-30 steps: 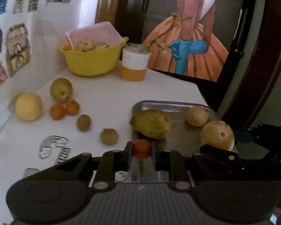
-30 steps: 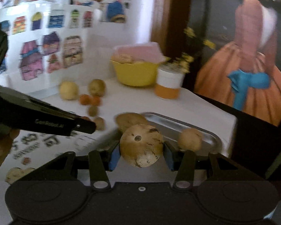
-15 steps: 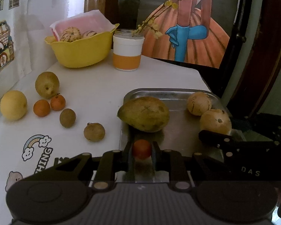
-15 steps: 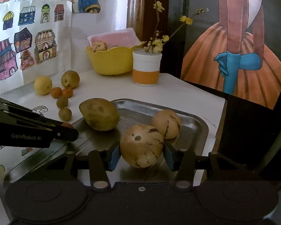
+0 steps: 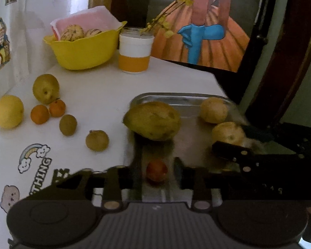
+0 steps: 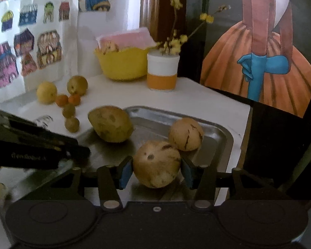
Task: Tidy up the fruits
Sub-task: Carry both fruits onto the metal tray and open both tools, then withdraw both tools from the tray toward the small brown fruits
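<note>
both claws newly parted, small red fruit point(image 5: 156, 170) and melon point(image 6: 156, 164) loose on tray point(image 6: 221, 132)

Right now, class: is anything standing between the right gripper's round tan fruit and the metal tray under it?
Nothing visible. The round tan fruit sits on the metal tray, beside another tan fruit.

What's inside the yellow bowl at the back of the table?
The yellow bowl holds two pale striped fruits in front of a pink paper or cloth. Anything deeper is hidden by its wall.
</note>
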`<state>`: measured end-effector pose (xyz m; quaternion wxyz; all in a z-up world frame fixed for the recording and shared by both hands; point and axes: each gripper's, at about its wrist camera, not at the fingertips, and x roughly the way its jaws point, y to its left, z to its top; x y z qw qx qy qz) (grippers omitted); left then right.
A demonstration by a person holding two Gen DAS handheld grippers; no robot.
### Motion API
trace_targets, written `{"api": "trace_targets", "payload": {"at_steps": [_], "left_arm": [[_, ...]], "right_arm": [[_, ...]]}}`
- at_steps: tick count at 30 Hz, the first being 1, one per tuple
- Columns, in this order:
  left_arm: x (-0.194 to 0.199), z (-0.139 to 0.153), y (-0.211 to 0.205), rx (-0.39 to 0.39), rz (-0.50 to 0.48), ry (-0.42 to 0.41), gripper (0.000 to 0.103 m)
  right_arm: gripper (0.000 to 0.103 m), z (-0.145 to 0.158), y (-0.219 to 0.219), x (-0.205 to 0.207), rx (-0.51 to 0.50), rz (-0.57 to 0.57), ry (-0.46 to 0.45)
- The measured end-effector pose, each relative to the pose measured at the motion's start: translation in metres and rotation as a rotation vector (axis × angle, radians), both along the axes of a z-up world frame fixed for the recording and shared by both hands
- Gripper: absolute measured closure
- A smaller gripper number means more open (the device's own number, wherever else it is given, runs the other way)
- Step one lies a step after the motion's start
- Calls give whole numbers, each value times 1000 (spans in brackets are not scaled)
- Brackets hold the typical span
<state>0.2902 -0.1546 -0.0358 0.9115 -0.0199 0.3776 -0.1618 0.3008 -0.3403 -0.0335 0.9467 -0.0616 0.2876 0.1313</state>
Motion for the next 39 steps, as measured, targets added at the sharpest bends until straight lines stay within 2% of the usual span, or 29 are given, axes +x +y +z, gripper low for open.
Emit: {"api": "trace_targets", "payload": {"at_steps": [2,7,12,15,23,28,34,39], "left_arm": [[-7,7,1,12,26,-19,32],[-26,27,15,-14,61,-59,20],[-56,49,35,-46,92,-110,2],[-78,59,47,-42,100,-142,1],[-139,78,82,-28,97,-168,1],[-170,76,109,8,68,-129,1],[-187,63,144,69,50,-26,0],[-189,51,173,133,69,53,0]], "right_arm": [[38,8,0,-7,-13,-10,-24],[22,30,-4,-32,-20,-34,-70],[6,51,-2,-67,-7,-57,-121],[1,64,4,-93,13,-56,-151],[1,94,25,-165,-13,-14,-151],[1,102,39,-207,-41,50,-55],[1,91,68,-248,-68,142,73],[1,80,94,-252,11,190,192]]}}
